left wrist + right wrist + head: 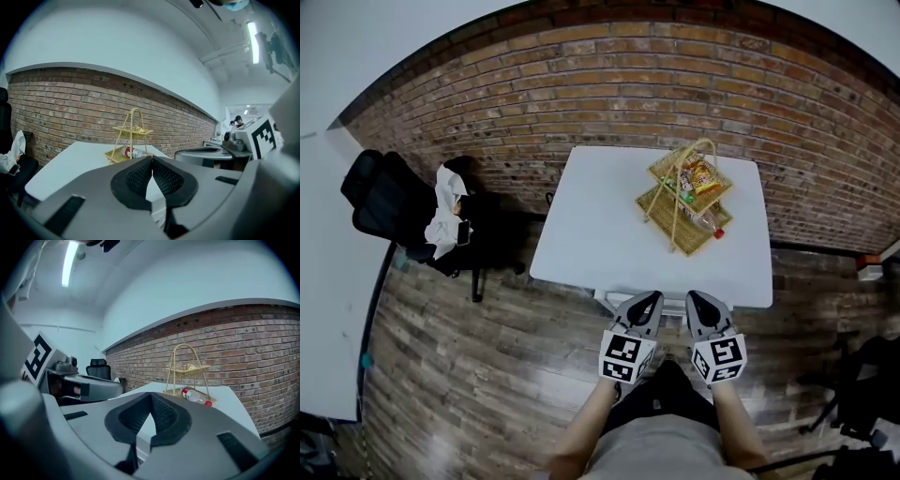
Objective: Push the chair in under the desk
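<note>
Desk: white, its far edge against the brick wall. Chair: black, on the wood floor off the desk's left edge, well apart from it and close to the wall, not under the desk. A white cloth is draped over the chair. A second white table runs down the left of the head view, just beside the chair. A two-tier basket sits toward the desk's far right corner, with packets in the top tier and a bottle lying in the lower one. The left gripper and right gripper are side by side at the middle of the desk's near edge, tips pointing at the desk, near each other but apart. Left jaws are together, pads meeting at the tips, nothing between them. Right jaws are the same: closed and empty. Both are well apart from the chair.
</note>
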`<state>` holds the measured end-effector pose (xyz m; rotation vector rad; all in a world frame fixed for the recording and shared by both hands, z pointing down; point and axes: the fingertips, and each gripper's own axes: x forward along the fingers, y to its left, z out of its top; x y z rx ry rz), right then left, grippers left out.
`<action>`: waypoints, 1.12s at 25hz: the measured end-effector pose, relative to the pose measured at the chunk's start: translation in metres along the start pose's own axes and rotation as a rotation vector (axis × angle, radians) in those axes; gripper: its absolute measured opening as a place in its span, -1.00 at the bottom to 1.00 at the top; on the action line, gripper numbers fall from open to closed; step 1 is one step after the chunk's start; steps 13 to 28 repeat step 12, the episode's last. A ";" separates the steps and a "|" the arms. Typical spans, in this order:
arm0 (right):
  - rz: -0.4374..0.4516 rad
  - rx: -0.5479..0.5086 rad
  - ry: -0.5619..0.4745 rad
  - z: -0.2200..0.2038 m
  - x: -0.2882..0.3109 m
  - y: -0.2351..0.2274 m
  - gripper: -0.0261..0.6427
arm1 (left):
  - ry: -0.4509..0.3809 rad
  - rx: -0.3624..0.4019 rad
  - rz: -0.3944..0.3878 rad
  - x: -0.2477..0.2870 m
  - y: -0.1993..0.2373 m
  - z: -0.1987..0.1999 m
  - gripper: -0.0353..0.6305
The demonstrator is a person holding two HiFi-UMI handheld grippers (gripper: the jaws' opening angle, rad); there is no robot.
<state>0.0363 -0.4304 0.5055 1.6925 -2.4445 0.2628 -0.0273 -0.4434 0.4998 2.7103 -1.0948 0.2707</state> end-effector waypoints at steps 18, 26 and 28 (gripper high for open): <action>-0.005 0.007 -0.006 0.008 -0.001 0.000 -0.88 | 0.013 0.029 0.007 0.002 -0.006 0.001 -0.85; -0.005 0.007 -0.006 0.008 -0.001 0.000 -0.88 | 0.013 0.029 0.007 0.002 -0.006 0.001 -0.85; -0.005 0.007 -0.006 0.008 -0.001 0.000 -0.88 | 0.013 0.029 0.007 0.002 -0.006 0.001 -0.85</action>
